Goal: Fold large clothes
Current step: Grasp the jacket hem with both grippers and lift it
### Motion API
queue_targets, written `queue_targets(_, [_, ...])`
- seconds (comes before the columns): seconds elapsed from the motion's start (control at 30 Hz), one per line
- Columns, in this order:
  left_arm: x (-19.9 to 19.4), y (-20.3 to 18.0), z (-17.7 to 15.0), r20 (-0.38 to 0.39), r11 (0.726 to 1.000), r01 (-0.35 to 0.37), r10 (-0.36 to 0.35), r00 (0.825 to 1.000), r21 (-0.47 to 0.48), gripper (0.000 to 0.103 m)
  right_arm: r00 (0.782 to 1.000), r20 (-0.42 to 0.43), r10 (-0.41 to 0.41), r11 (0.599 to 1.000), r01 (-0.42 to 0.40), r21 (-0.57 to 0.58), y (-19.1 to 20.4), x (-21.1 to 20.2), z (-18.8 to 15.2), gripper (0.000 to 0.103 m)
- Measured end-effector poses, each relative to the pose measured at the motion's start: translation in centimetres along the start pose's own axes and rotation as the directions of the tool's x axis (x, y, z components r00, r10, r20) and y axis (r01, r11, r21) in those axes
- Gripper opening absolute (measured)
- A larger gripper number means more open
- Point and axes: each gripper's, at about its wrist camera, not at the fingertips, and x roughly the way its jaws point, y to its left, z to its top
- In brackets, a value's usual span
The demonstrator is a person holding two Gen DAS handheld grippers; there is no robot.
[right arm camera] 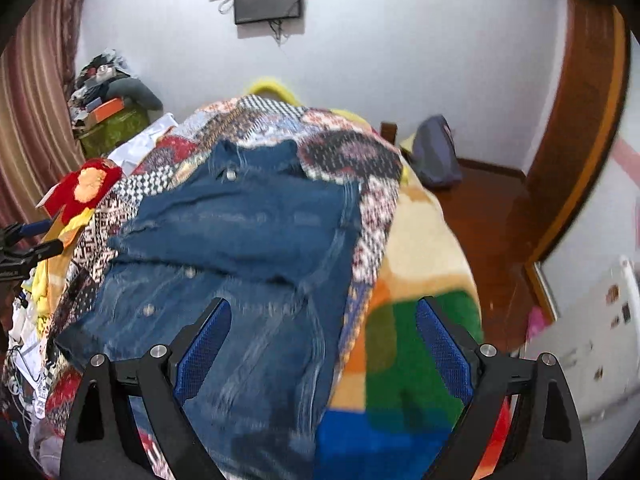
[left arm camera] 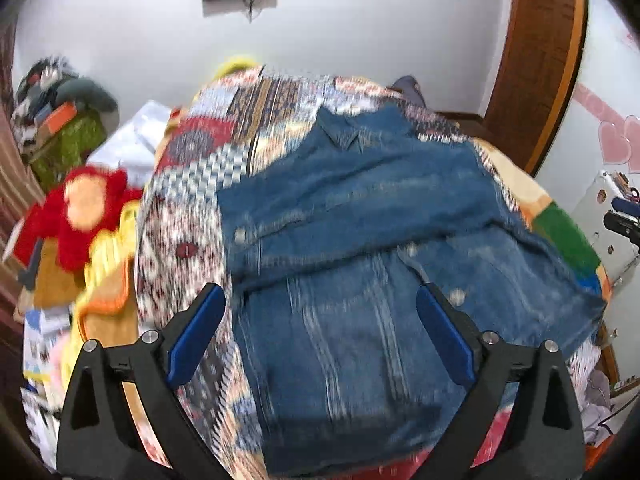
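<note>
We see the denim jacket (left arm camera: 360,240) spread mid-frame on the patterned quilt (left arm camera: 192,208) covering the bed. Our left tongs (left arm camera: 320,312) and right tongs (right arm camera: 324,316) both hang released above it, grasping nothing. A red plush toy (left arm camera: 80,208) lies at left.

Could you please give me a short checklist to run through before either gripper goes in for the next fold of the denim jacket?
1. Left gripper open, nothing between its fingers: ok.
2. Right gripper open and free of cloth: ok.
3. Denim jacket lies on the patterned quilt, collar at the far end: ok.
4. Jacket flat and smooth: not ok; a layer is folded across its middle, with creases.
5. Near hem reachable: cannot tell; it runs out of sight between the fingers.
6. Red plush toy clear of the jacket: ok.
</note>
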Motion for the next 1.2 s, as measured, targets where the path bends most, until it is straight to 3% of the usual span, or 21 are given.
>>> queue_targets(0.2, [1.8, 1.2, -5.0, -0.110, 0.990, -0.006, -0.009, 0.994, -0.138, 0.097, 0.997, -0.062, 0.052, 0.996, -0.047, 0.076, -0.2, 0.4, -3.9, 0.092])
queue_targets(0.37, [2.6, 2.5, -8.7, -0.165, 0.960, 0.024, -0.072, 0.984, -0.280, 0.097, 0.984, -0.143, 0.106, 0.988, -0.088, 0.126, -0.5, 1.9, -6.5, 0.092])
queue_targets(0.53, [3.4, 3.0, -11.3, -0.199, 0.941, 0.022, -0.094, 0.975, -0.338, 0.097, 0.975, -0.183, 0.127, 0.980, -0.095, 0.177, -1.0, 3.4, -8.4, 0.092])
queue_targets(0.6, [3.8, 3.1, -12.0, -0.208, 0.930, 0.039, -0.122, 0.970, -0.364, 0.097, 0.971, -0.189, 0.148, 0.972, -0.107, 0.210, -1.3, 3.8, -9.2, 0.087])
queue_targets(0.67, [4.3, 3.0, -12.7, -0.217, 0.919, 0.059, -0.154, 0.964, -0.390, 0.096, 0.961, -0.196, 0.197, 0.958, -0.146, 0.246, -1.4, 4.1, -9.7, 0.070])
queue_targets(0.8, [4.7, 3.2, -13.5, -0.200, 0.894, 0.093, -0.198, 0.959, -0.438, 0.093, 0.948, -0.180, 0.262, 0.931, -0.200, 0.305, -1.7, 4.2, -10.2, 0.051])
queue_targets(0.83, [4.8, 3.5, -13.6, -0.195, 0.887, 0.102, -0.209, 0.958, -0.451, 0.091, 0.944, -0.177, 0.278, 0.925, -0.214, 0.313, -1.6, 4.3, -10.2, 0.042])
queue_targets(0.9, [4.8, 4.0, -13.9, -0.184, 0.871, 0.117, -0.229, 0.956, -0.477, 0.084, 0.942, -0.179, 0.285, 0.922, -0.218, 0.320, -1.5, 4.4, -10.2, 0.040])
queue_targets(1.0, [4.6, 4.6, -14.2, -0.166, 0.858, 0.135, -0.247, 0.955, -0.496, 0.072, 0.950, -0.171, 0.263, 0.932, -0.205, 0.298, -1.2, 4.3, -10.1, 0.026])
queue_targets(1.1, [4.2, 5.5, -14.4, -0.155, 0.846, 0.127, -0.239, 0.959, -0.518, 0.050, 0.955, -0.147, 0.257, 0.933, -0.206, 0.295, -1.5, 3.9, -9.7, 0.018])
queue_targets(1.17, [4.1, 6.0, -14.2, -0.152, 0.846, 0.116, -0.226, 0.962, -0.520, 0.028, 0.962, -0.116, 0.246, 0.938, -0.207, 0.277, -1.4, 3.3, -9.2, 0.016])
queue_targets(1.2, [3.9, 6.3, -14.1, -0.139, 0.845, 0.125, -0.229, 0.963, -0.520, 0.026, 0.965, -0.105, 0.242, 0.941, -0.207, 0.266, -1.3, 3.1, -8.9, 0.016])
